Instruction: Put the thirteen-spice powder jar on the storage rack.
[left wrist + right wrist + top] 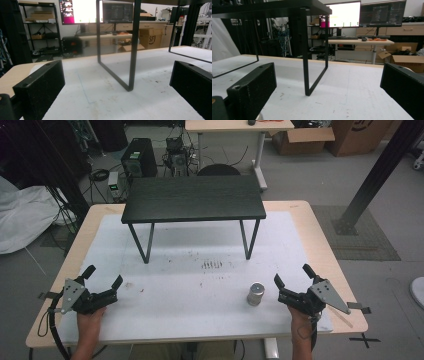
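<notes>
Though near cylinder, jaws wide (empty).

Black shelf stand on white mat; cardboard boxes behind (possibly open).

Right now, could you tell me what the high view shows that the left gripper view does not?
High view: a metal cylinder upright beside the open right gripper, plus the top of the black stand. Left gripper view: a lit monitor and a shelving rack beyond the table. Both: that stand's legs, the white mat and the open left gripper.
</notes>
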